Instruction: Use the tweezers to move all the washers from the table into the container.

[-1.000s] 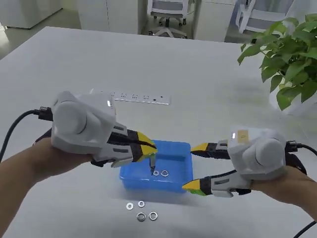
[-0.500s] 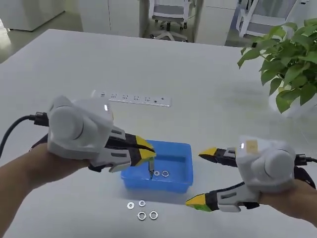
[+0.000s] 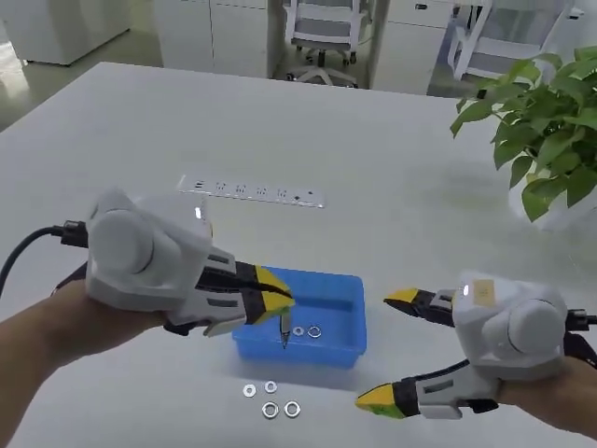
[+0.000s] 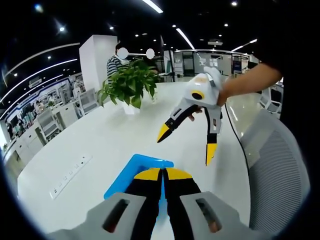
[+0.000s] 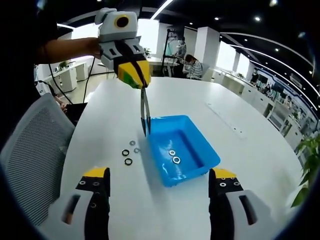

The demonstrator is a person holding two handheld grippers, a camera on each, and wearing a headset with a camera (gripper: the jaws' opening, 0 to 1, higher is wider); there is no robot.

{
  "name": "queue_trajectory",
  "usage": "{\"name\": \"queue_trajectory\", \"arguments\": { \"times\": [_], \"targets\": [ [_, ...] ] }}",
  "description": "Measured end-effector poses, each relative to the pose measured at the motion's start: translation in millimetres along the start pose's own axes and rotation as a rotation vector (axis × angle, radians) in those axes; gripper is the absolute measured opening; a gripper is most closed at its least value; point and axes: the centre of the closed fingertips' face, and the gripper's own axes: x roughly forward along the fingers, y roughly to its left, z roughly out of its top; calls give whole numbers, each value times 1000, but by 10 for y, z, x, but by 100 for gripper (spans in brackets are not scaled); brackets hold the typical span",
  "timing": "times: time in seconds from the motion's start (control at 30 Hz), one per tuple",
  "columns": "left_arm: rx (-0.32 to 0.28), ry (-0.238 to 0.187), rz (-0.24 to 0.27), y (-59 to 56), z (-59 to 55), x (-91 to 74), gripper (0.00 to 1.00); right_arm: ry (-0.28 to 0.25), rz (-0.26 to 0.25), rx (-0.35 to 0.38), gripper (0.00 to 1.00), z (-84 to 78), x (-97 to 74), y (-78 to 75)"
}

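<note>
Head view: the left hand-held gripper (image 3: 272,297) is clamped on the tweezers (image 3: 284,329), whose tips point down into the blue container (image 3: 347,283) beside two washers (image 3: 306,331), probably for a drop. Four more washers (image 3: 270,399) lie on the desk (image 3: 392,187) just before the container.

Left gripper view: its jaws press together above the container (image 4: 131,170).

Right gripper view: the right hand-held gripper (image 5: 159,173) is spread apart and empty. It faces the container, apparently keeping clear.

I count four loose washers (image 3: 270,410) on the table (image 3: 392,187); two more washers (image 3: 313,330) in the one blue container (image 3: 347,280); one pair of tweezers (image 3: 284,329); one power strip (image 3: 252,190); one potted plant (image 3: 546,131).
</note>
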Motion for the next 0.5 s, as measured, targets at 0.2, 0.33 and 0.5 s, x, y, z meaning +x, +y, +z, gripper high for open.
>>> {"name": "queue_trajectory", "arguments": {
  "times": [0.2,0.33,0.5],
  "targets": [
    [0,2,-13,-85,-18,31,6,1,1,8,89,-13,-1,34],
    [-2,2,-28,-142,-69,65,6,-3,0,16,95,-26,2,58],
    [-5,6,-41,-198,-128,114,6,-1,1,28,99,-52,-3,85]
  ]
}}
